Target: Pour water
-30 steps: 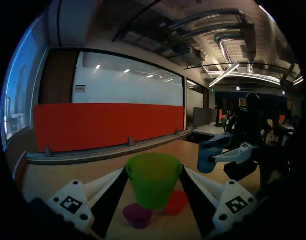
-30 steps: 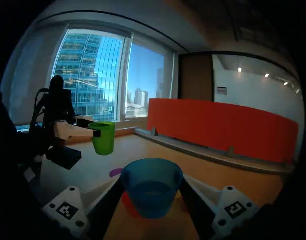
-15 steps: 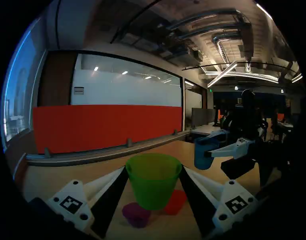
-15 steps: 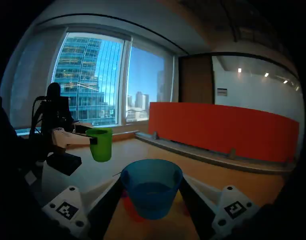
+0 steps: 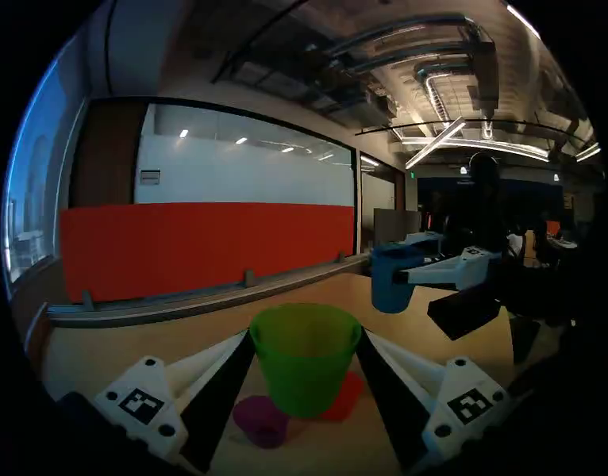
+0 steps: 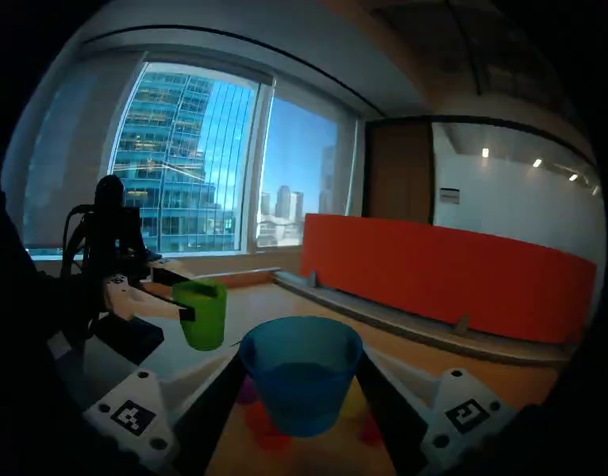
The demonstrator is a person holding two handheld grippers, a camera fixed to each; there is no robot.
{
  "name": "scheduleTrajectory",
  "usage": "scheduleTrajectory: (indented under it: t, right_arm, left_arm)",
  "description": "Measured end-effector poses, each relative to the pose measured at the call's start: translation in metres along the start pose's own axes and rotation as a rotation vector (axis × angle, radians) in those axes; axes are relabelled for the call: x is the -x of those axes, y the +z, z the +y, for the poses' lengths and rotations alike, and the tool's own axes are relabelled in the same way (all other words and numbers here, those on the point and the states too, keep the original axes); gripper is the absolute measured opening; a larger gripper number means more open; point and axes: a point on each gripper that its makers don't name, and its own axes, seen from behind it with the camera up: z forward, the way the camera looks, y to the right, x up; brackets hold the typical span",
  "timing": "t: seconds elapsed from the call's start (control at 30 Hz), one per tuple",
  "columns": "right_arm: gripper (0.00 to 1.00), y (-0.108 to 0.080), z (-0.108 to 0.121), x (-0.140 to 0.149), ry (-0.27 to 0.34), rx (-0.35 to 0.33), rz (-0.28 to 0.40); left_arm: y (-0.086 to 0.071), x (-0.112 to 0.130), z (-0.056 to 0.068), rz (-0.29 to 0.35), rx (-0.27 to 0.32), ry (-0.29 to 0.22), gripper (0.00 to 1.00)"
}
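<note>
1. Blue cup (image 6: 302, 373) is sitting upright between the right gripper (image 6: 302, 358) fingers. Both are pressing on its sides. Water (image 6: 302, 385) is showing partway up inside.
2. Green cup (image 5: 305, 357) is being clamped the same way by the left gripper (image 5: 304, 337), a finger pressing on each wall, cup upright.
3. Seen from the left gripper, the blue cup is hanging ahead and to its right, higher than the green rim and well apart.
4. Under the left gripper, a purple cup (image 5: 260, 420) and a red cup (image 5: 341, 397) are lying on the table (image 5: 185, 341) beneath the green cup.
5. An orange partition (image 5: 209, 246) is running across ahead of the left gripper. A window (image 6: 193, 159) is showing towers ahead-left of the right gripper.
</note>
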Motion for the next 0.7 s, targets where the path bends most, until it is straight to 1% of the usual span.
scheduleTrajectory:
  t: [0.1,0.4,0.7]
  right_arm:
    - [0.91,0.002,-0.001,-0.011,-0.013,-0.007,0.012]
    - [0.91,0.011,-0.006,-0.04,-0.037,-0.028,0.045]
    - [0.91,0.016,-0.006,-0.059,-0.105,-0.031,0.055]
  left_arm:
    - [0.002,0.002,0.004,-0.002,0.011,0.007,0.89]
    - [0.006,0.003,0.015,0.003,0.035,-0.006,0.88]
    - [0.01,0.005,0.023,-0.006,0.058,-0.004,0.88]
